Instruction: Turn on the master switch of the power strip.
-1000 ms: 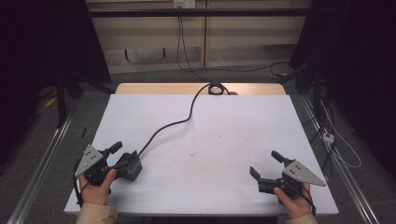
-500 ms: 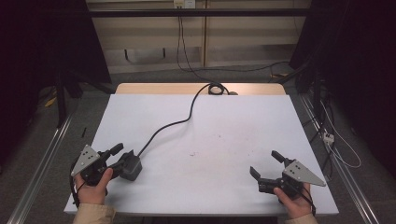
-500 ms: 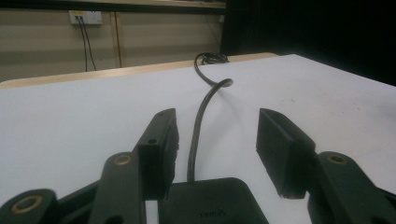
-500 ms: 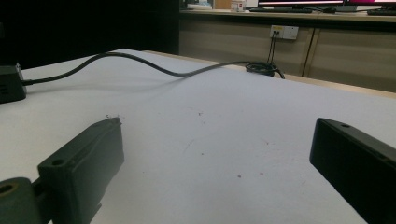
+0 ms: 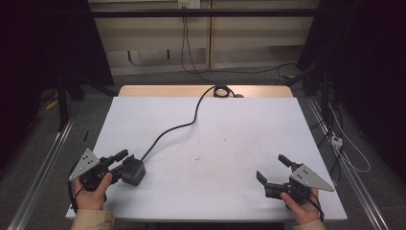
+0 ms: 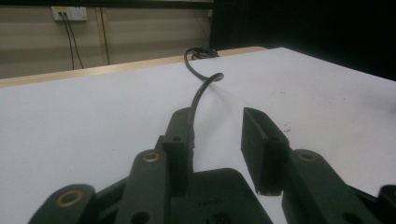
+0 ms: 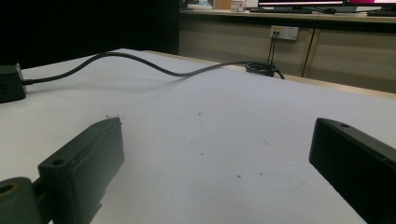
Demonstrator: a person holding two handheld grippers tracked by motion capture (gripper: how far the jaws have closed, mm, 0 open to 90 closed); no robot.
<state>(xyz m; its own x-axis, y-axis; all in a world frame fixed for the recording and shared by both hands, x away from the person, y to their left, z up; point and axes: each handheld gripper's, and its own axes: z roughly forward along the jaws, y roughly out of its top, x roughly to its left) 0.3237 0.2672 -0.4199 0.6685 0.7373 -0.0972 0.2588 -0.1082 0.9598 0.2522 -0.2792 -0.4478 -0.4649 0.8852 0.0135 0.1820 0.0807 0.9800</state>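
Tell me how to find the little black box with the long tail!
Look at the white table, near its front left corner. The black box sits between the left hand-held gripper jaws, and it alone has a black cable running off it.

text: none legible | black adapter [image 6: 219, 196]: faint embossed mark, too blurred to read

A small black box [image 5: 134, 171] lay flat near the table's front left corner, its black cable [image 5: 184, 125] curving away towards the far edge.
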